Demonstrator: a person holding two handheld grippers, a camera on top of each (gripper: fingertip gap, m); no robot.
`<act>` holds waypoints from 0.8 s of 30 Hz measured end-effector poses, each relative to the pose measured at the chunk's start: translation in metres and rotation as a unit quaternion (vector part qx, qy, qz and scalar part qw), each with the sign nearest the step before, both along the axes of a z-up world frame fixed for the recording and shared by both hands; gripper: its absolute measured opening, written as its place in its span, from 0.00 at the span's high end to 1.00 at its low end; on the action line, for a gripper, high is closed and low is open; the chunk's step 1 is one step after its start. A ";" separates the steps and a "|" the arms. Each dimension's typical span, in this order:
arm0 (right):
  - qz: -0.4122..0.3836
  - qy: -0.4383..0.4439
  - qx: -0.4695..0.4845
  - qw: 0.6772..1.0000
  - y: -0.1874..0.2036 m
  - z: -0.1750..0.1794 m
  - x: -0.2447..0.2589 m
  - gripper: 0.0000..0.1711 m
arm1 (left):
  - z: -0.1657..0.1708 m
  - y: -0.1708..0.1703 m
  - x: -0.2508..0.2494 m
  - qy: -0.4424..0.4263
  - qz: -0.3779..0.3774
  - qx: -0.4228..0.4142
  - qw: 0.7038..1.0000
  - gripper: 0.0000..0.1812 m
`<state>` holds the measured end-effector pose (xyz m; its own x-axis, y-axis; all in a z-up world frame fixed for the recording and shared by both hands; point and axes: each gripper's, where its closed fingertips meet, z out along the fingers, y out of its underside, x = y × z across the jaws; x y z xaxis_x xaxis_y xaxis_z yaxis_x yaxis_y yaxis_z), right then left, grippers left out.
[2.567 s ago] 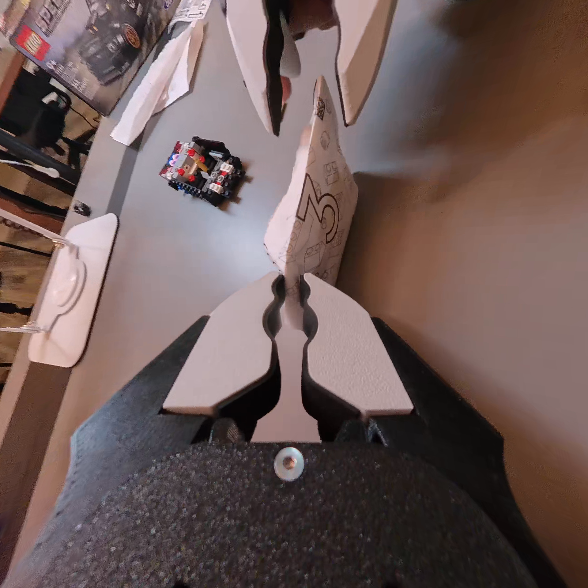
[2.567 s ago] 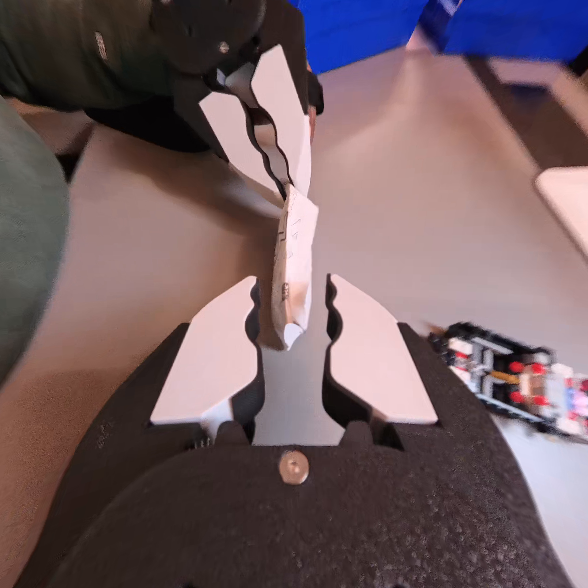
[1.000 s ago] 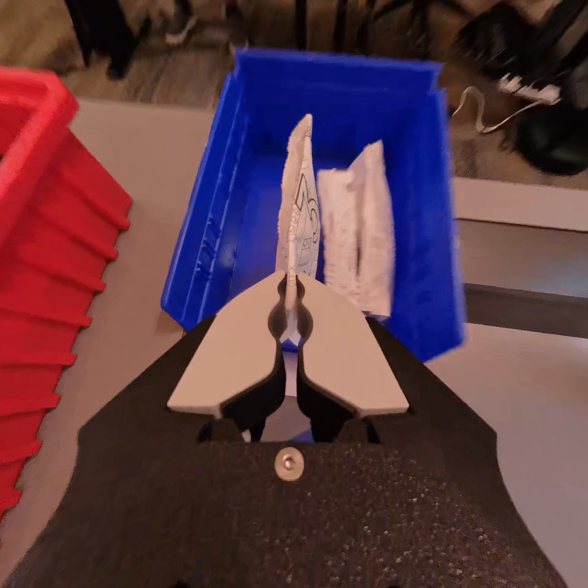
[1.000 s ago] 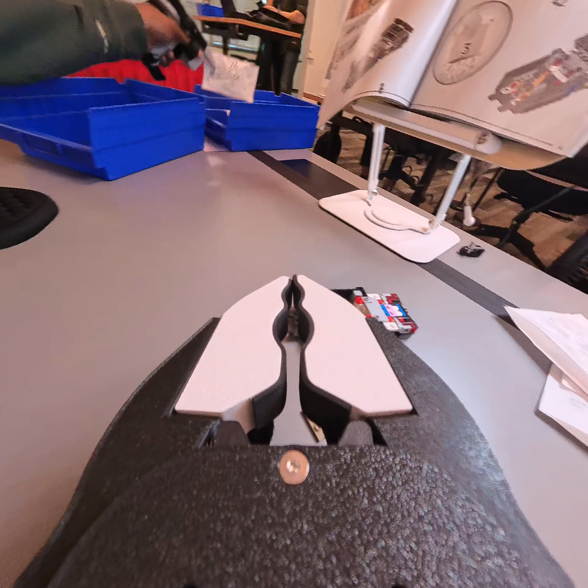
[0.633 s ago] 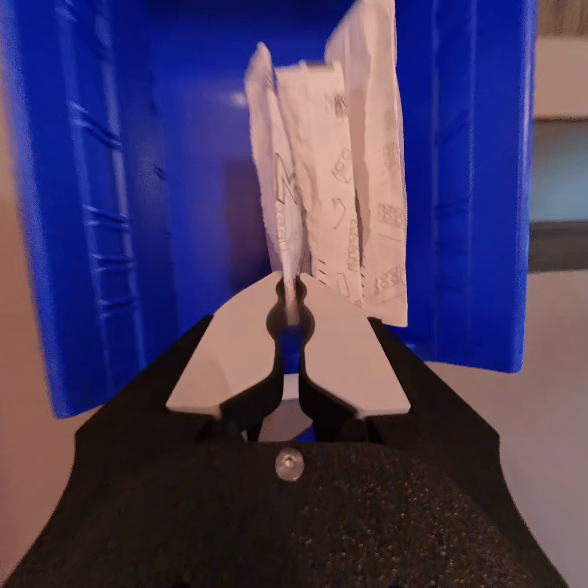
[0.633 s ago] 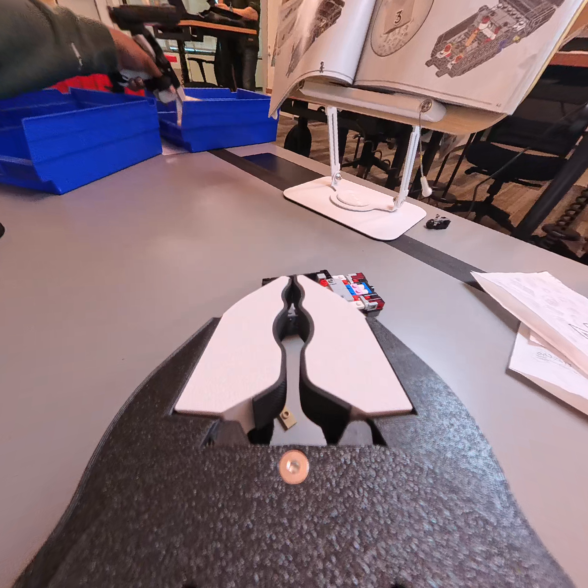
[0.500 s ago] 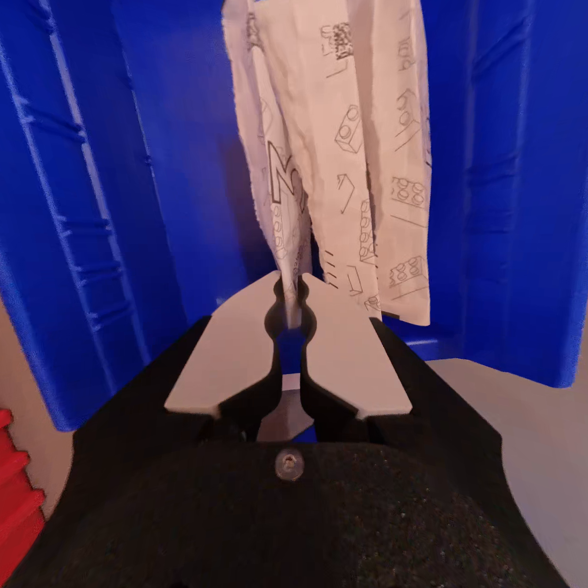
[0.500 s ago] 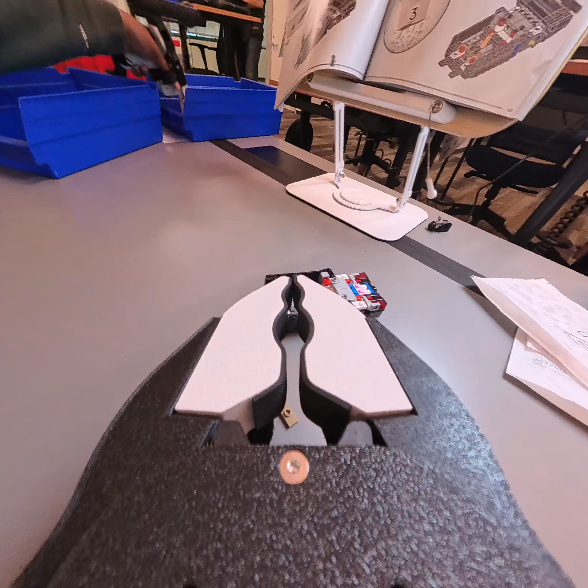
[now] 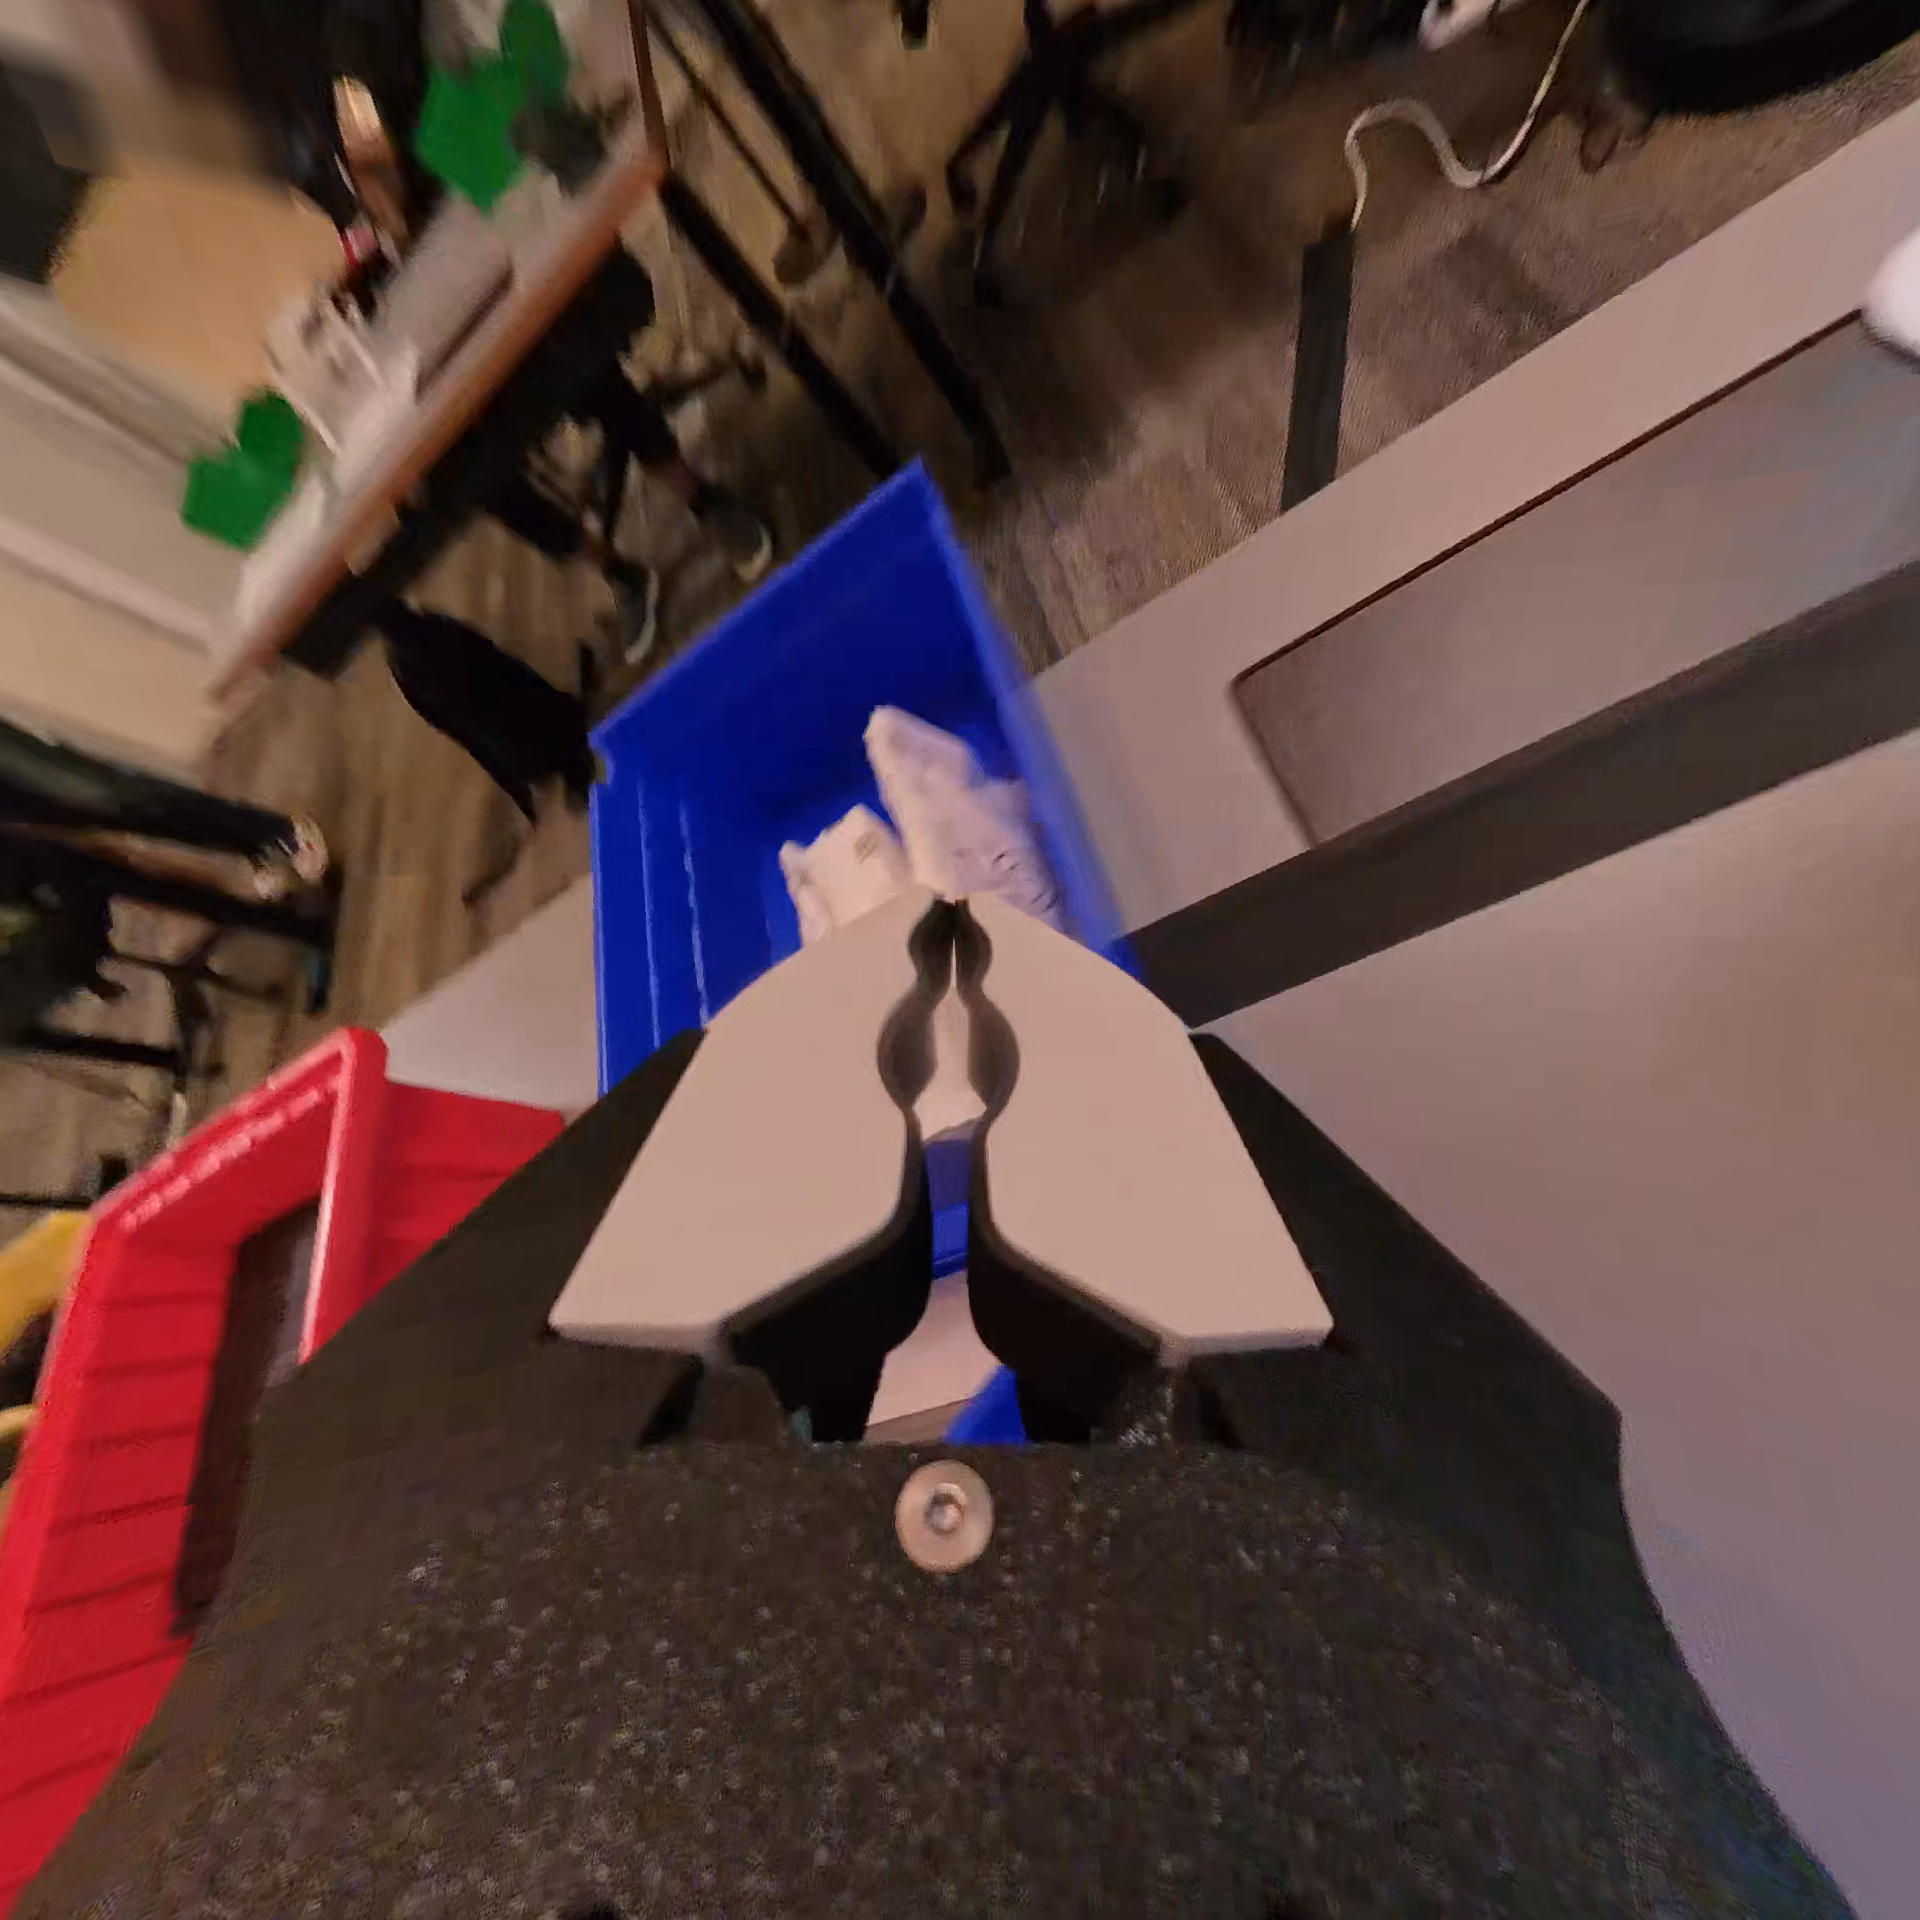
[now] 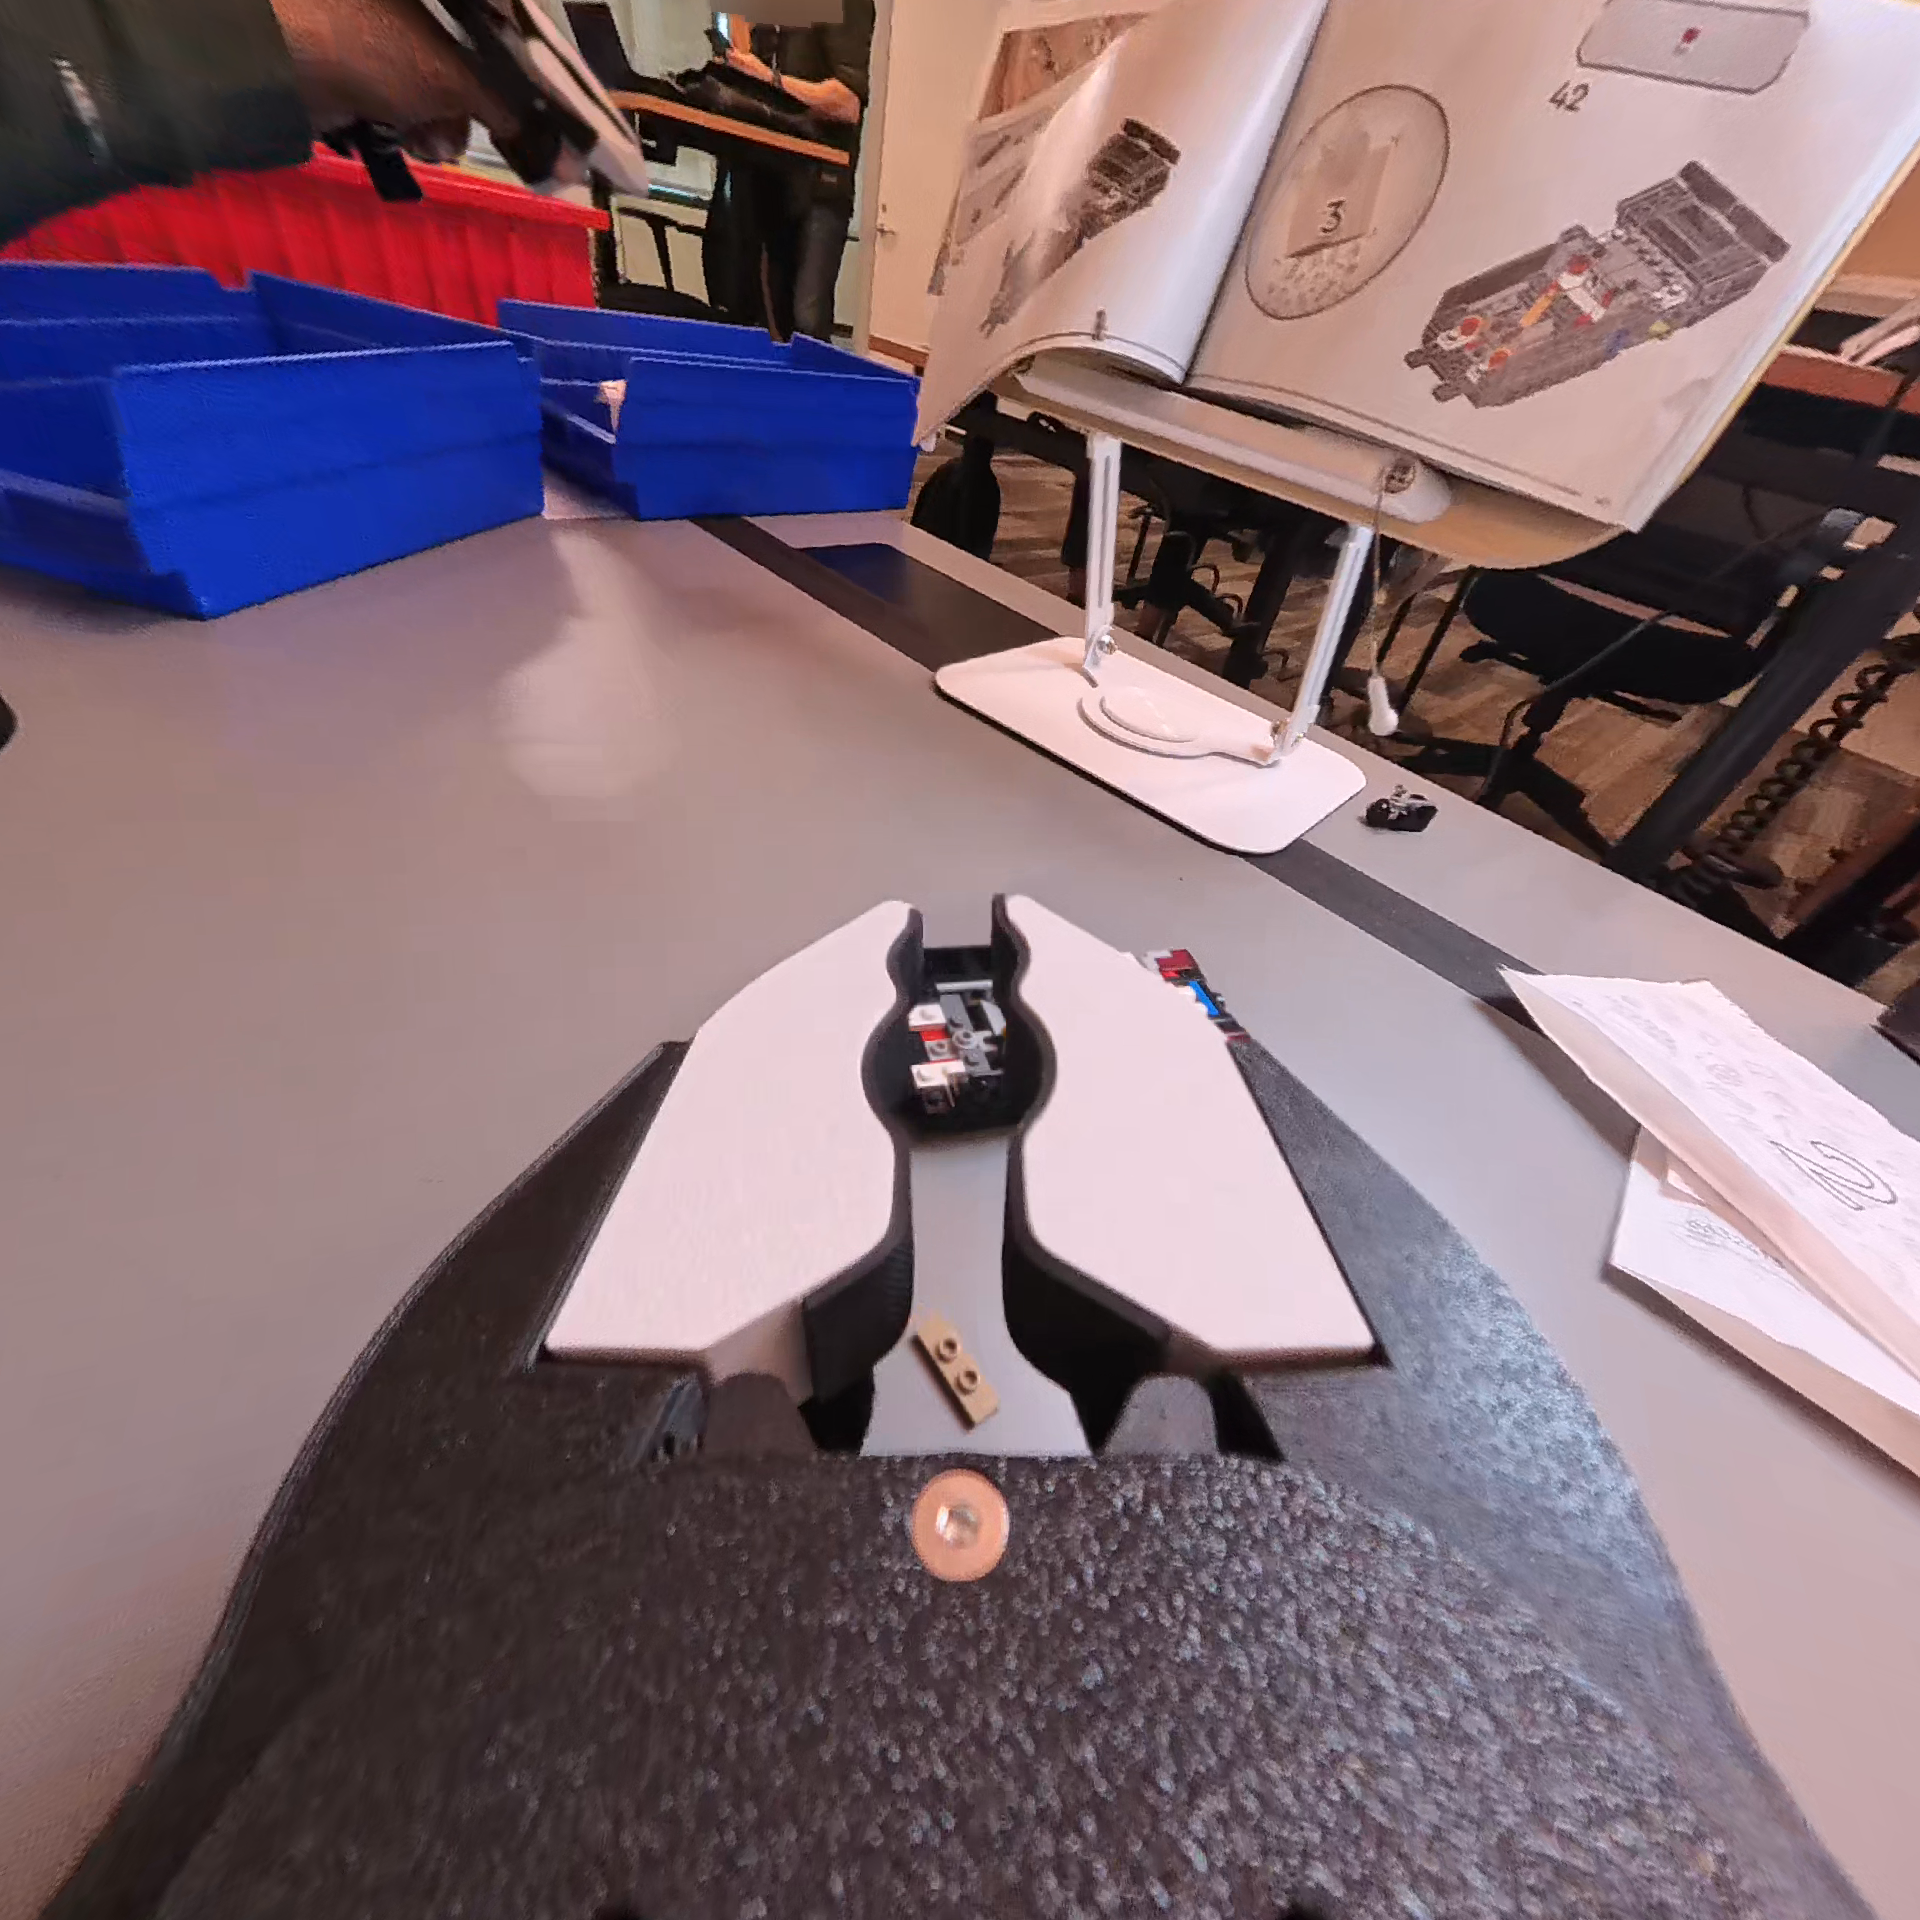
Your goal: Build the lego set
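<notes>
My left hand-held gripper (image 9: 951, 914) has its tips pinched together with nothing between them. Just past them sits a blue bin (image 9: 665, 831) holding two crumpled white paper bags (image 9: 961, 821), and a red bin (image 9: 156, 1351) stands to the bin's left; this view is tilted and blurred.

My right hand-held gripper (image 10: 956, 914) is slightly parted, its fingers (image 10: 769, 1132) straddling the partly built lego model (image 10: 961, 1044) on the grey counter (image 10: 364, 883); I cannot tell if they touch it. A small tan plate (image 10: 956, 1377) lies on the counter nearer to me, between the finger bases.

On the far right, the open instruction booklet (image 10: 1403, 229) rests on a white stand (image 10: 1153, 748), and flat paper bags (image 10: 1766, 1174) lie at the right edge.
</notes>
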<state>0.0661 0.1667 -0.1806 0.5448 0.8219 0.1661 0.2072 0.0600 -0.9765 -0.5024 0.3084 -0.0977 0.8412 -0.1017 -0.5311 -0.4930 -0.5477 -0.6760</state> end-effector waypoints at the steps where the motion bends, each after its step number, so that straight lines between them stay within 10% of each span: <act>1: 0.003 -0.002 0.002 1.000 -0.002 0.000 -0.002 0.94 | 0.006 -0.007 0.023 0.013 -0.015 0.013 1.000 1.00; 12: 0.015 -0.012 0.058 0.998 -0.018 0.010 -0.006 1.00 | 0.007 -0.064 0.213 0.030 -0.113 0.099 0.988 1.00; 24: 0.012 -0.040 0.080 0.996 -0.014 0.015 -0.034 1.00 | -0.040 -0.137 0.374 -0.196 -0.260 0.144 0.934 1.00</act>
